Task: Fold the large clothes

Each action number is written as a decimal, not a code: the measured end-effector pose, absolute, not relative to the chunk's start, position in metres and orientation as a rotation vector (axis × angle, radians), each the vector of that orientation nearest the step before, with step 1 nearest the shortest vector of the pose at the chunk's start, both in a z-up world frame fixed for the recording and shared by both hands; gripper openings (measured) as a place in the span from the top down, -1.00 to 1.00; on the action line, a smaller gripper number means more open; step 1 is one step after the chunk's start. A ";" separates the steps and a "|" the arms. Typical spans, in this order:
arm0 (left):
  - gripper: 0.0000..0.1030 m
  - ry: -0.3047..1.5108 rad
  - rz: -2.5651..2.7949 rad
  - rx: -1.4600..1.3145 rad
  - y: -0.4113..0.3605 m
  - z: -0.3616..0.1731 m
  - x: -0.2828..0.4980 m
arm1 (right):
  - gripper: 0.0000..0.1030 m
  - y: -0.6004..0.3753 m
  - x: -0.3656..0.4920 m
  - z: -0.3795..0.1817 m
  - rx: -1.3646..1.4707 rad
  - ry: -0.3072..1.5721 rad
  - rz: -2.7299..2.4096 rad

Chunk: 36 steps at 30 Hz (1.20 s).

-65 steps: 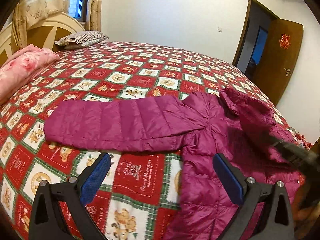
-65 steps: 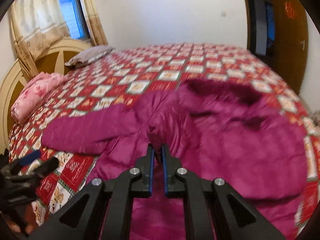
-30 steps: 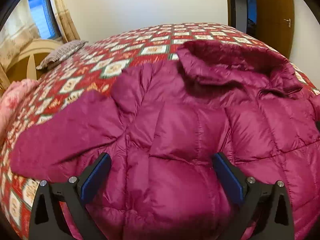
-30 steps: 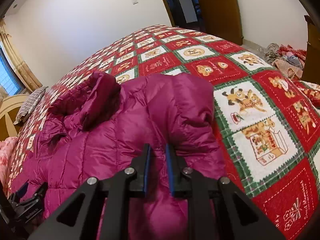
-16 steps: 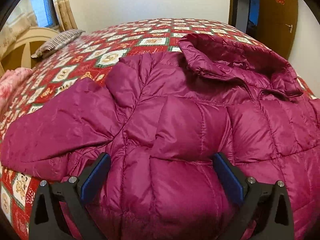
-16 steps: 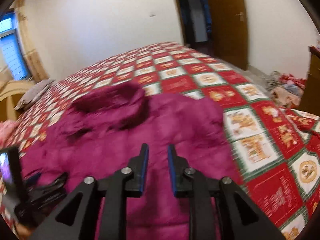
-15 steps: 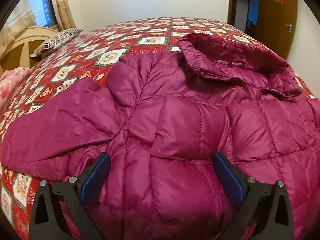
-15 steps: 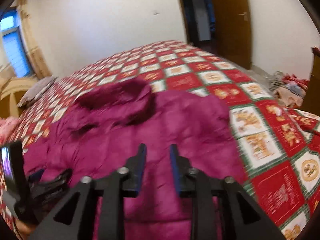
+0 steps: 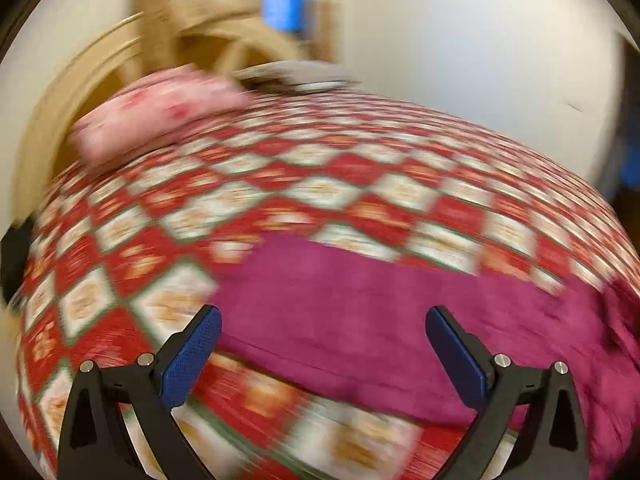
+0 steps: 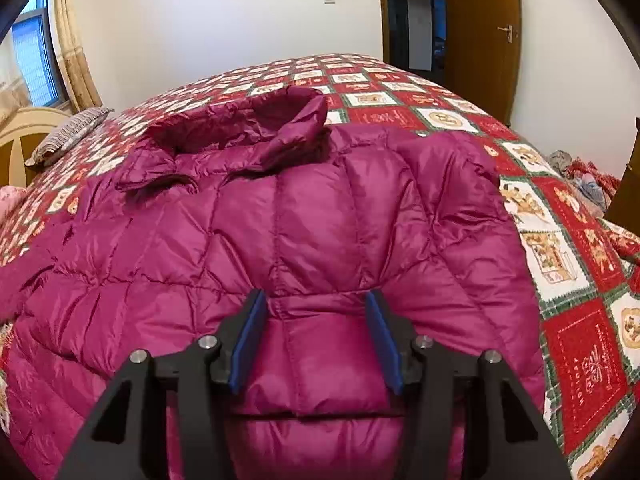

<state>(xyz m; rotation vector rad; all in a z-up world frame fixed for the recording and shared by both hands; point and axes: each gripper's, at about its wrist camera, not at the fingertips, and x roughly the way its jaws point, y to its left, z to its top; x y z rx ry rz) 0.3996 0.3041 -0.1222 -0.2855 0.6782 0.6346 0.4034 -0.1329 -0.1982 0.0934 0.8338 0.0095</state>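
In the blurred left wrist view, a tan wooden headboard [image 9: 80, 92] stands at the far left with a folded pink blanket [image 9: 160, 116] lying in front of it on the red, white and green patchwork bedspread [image 9: 192, 216]. Further right, the left gripper [image 9: 323, 322] has its jaws spread wide with nothing between the blue pads; beyond and below it one sleeve [image 9: 360, 312] of the magenta down jacket lies flat across the bedspread, reaching out from the jacket's body at the right edge. In the right wrist view, a curtained window [image 10: 36, 56] and a striped pillow [image 10: 68, 132] sit at the far left, and the down jacket [image 10: 248, 220] lies spread front-up over the bed, its hood [image 10: 244, 124] bunched at the far end. The right gripper [image 10: 312, 304] hangs over the jacket's lower front; its jaws have just been opening and stand about half apart, with a puffed panel of the jacket between the pads, neither pad visibly pressing on it. To the right, bare bedspread shows, then a brown door [image 10: 480, 28] in the white wall.
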 end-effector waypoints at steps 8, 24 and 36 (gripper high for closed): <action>-0.98 0.797 0.633 -0.507 0.367 -0.174 0.411 | -0.11 -0.128 0.403 -0.198 0.087 0.839 0.007; 0.65 0.615 0.522 -0.405 0.329 -0.129 0.410 | -0.14 -0.132 0.402 -0.200 0.111 0.829 0.021; 0.65 0.305 -0.104 0.026 0.072 -0.010 0.387 | -0.14 -0.143 0.400 -0.199 0.182 0.813 0.042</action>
